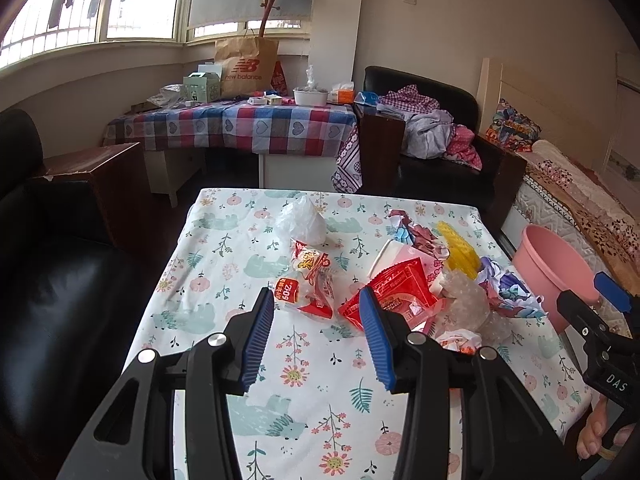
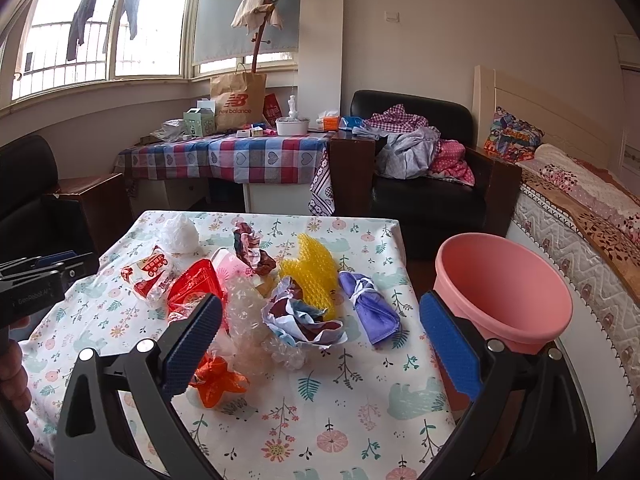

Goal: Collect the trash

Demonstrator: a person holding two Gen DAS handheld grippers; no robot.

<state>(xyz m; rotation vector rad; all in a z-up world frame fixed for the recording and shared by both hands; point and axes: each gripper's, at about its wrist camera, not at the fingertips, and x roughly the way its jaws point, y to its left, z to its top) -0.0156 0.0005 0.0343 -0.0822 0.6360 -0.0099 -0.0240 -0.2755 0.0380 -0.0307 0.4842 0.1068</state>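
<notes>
Now both sets of jaws parted wide, holding nothing: left gripper (image 1: 318,304), right gripper (image 2: 320,316). Beneath, floral tablecloth (image 2: 320,432) strewn with trash (image 2: 288,296); pink bucket (image 2: 508,280) beside its edge; beyond, black armchair (image 2: 424,196).

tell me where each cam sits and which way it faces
Left wrist: on the left gripper, tilted down over the floral table at the red wrapper; right gripper at the right edge.
Right wrist: on the right gripper, facing the trash pile and pink bucket; left gripper and a hand at left.
Shared: table, trash, bucket, far checkered table.
</notes>
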